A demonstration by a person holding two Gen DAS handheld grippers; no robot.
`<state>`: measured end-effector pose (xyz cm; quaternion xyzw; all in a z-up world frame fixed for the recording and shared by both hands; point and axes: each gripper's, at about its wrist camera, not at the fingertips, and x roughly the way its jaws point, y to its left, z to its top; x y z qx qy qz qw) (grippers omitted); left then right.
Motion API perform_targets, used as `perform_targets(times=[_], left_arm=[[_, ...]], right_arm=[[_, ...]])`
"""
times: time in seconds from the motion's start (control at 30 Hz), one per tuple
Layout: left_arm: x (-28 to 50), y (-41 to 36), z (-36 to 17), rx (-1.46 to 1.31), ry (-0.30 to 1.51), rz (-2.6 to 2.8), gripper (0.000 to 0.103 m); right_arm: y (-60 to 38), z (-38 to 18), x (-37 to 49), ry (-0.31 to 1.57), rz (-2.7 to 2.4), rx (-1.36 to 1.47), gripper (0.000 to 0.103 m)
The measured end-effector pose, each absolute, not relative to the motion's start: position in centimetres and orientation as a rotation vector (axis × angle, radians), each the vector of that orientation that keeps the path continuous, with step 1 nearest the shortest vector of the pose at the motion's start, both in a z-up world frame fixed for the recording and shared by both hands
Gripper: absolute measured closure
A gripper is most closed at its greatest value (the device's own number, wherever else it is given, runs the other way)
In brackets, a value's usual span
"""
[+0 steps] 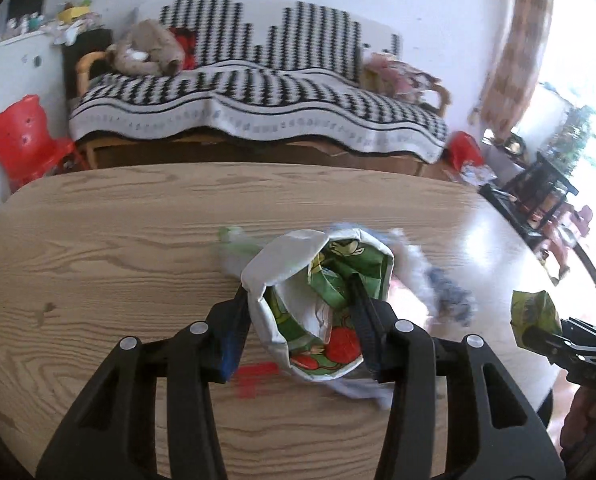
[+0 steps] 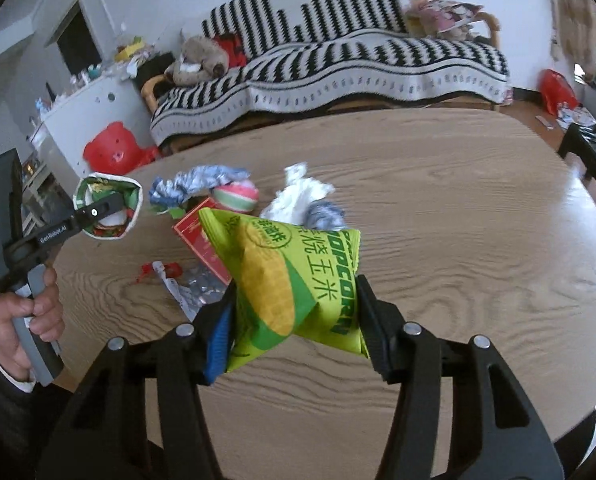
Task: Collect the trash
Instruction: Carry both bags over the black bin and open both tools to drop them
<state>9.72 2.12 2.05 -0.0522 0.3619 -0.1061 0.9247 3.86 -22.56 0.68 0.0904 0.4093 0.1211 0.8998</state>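
My left gripper [image 1: 302, 300] is shut on the rim of an open paper bag [image 1: 293, 260], white outside with a green and red cartoon print inside, held above the wooden table [image 1: 117, 248]. The bag also shows in the right wrist view [image 2: 109, 208]. My right gripper [image 2: 298, 300] is shut on a green and yellow popcorn bag [image 2: 289, 276], seen at the right edge of the left wrist view [image 1: 534, 316]. On the table lie a red box [image 2: 193, 236], crumpled blue-white wrappers [image 2: 193, 184], a pink and green ball [image 2: 235, 196], white tissue [image 2: 298, 196] and a foil wrapper [image 2: 193, 284].
A sofa with a black-and-white blanket [image 2: 338, 64] stands behind the table. A red bear-shaped stool [image 2: 113, 148] sits on the floor at left by a white cabinet [image 2: 89, 108]. A red bag [image 2: 558, 88] and a black stand [image 2: 590, 148] are at right.
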Motion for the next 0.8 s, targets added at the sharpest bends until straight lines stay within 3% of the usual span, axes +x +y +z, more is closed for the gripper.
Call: perform_targets(times=[0.4, 0.8], left_arm=[[5.6, -18.0, 3.0, 0.022, 0.745, -0.558, 0.057], [-3.7, -38.7, -0.9, 0.172, 0.805, -0.922, 0.057]], right_arm=[[-37.2, 2.5, -5.5, 0.787, -0.006, 0.276, 0.048], [-54.0, -0.9, -19.4, 0.772, -0.351, 0.444, 0.048]])
